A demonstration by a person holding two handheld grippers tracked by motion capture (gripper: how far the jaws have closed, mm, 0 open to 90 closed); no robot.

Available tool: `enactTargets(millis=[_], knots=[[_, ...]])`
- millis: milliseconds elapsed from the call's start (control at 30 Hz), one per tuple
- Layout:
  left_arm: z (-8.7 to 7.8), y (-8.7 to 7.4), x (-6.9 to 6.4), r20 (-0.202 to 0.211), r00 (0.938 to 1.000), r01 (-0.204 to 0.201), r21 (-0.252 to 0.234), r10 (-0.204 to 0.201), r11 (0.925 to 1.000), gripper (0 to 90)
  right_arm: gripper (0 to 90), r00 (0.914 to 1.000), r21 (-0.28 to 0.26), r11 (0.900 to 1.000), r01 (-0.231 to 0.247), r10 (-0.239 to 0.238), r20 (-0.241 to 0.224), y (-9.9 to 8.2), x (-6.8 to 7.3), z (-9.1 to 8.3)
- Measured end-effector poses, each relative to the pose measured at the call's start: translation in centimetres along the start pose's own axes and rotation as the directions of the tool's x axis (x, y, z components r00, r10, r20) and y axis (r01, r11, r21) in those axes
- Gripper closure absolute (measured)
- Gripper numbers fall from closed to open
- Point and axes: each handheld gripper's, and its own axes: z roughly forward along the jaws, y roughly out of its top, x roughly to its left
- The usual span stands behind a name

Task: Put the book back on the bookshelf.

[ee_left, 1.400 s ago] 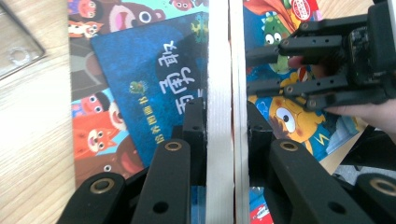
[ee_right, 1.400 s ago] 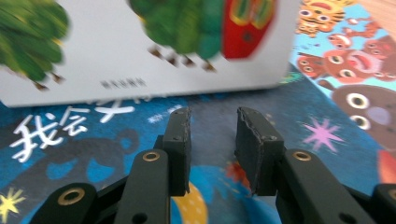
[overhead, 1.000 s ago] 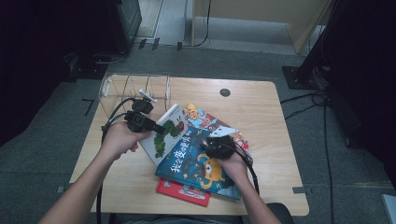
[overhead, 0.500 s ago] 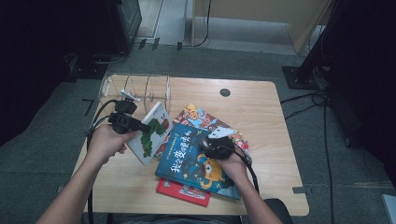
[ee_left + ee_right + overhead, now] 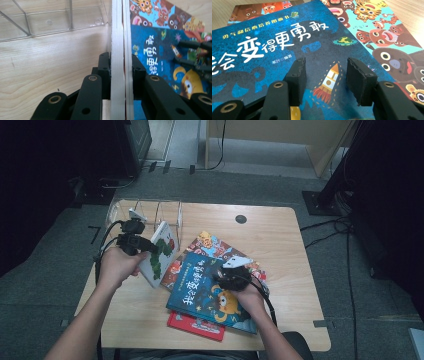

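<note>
My left gripper [image 5: 149, 247] is shut on a white picture book [image 5: 162, 254] with a green figure on its cover and holds it up on edge, left of the pile. In the left gripper view the book's white edge [image 5: 117, 45] runs up between the pads of my left gripper [image 5: 120, 75]. My right gripper [image 5: 226, 273] hovers low over the blue book [image 5: 207, 295] on top of the pile. Its jaws have just been opening, and my right gripper [image 5: 325, 72] stands open with nothing between them above the blue book [image 5: 274, 50].
A clear acrylic rack [image 5: 150, 212] with dividers stands at the table's far left corner, just behind the white book; the rack [image 5: 50, 20] lies close ahead. Under the blue book lie an animal-covered book [image 5: 212, 242] and a red one [image 5: 192, 325]. Wooden table [image 5: 285, 240].
My left hand has drawn the white book leftward off the pile and stood it more upright, nearer the rack. The right hand has stayed on the blue book.
</note>
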Motion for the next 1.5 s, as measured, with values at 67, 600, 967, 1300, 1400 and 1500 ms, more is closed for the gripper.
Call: enactTargets(millis=[67, 600, 967, 1300, 1400, 1500], knots=[[0.3, 0.4, 0.0, -0.015, 0.9998, 0.014, -0.011, -0.014, 0.9998, 76.7, 50.6, 1.0, -0.001, 1.0, 0.001, -0.001, 0.001, 0.0, 0.0, 0.0], [2.0, 3.5, -1.2, -0.082, 0.9957, 0.041, -0.027, -0.043, 0.9988, 76.7, 51.1, 1.0, -0.003, 1.0, 0.0, 0.0, 0.006, 0.0, 0.0, 0.1], [2.8, 5.5, -1.7, -0.111, 0.9922, 0.053, -0.04, -0.057, 0.9978, 76.6, 51.5, 1.0, -0.004, 1.0, 0.002, -0.002, 0.009, 0.0, 0.0, 0.1], [3.9, 7.4, -1.5, -0.134, 0.9878, 0.073, -0.057, -0.08, 0.9957, 76.5, 52.0, 0.9999, -0.003, 1.0, 0.004, -0.004, 0.01, 0.0, 0.1, 0.1], [4.3, 7.9, -1.7, -0.14, 0.9873, 0.068, -0.059, -0.076, 0.9959, 76.4, 52.2, 1.0, -0.003, 1.0, 0.004, -0.004, 0.009, 0.0, 0.1, 0.1], [4.8, 8.3, -1.8, -0.151, 0.9857, 0.065, -0.062, -0.074, 0.9959, 76.3, 52.6, 0.9999, -0.003, 1.0, 0.003, -0.003, 0.011, 0.0, 0.1, 0.1]])
